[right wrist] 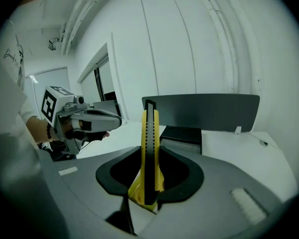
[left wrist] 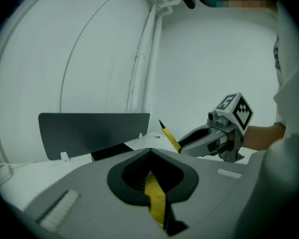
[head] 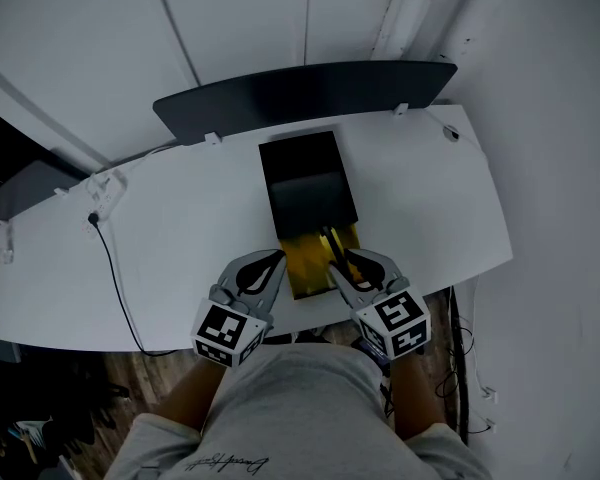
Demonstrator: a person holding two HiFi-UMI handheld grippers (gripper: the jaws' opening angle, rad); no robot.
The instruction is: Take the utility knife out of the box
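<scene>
A black box (head: 305,183) lies open in the middle of the white table (head: 180,238), its yellow inner flap (head: 308,258) turned toward me. My right gripper (head: 342,266) is shut on the yellow and black utility knife (right wrist: 149,148), which stands upright between its jaws, tip up, above the box's near end. In the left gripper view the knife (left wrist: 169,137) sticks out of the right gripper (left wrist: 214,133). My left gripper (head: 277,263) is shut on the yellow flap (left wrist: 155,198) at the box's near left edge.
A dark curved panel (head: 300,93) stands along the table's back edge against the white wall. A socket block (head: 102,193) and its black cable (head: 115,268) lie at the left. The table's front edge runs just below both grippers, above my lap.
</scene>
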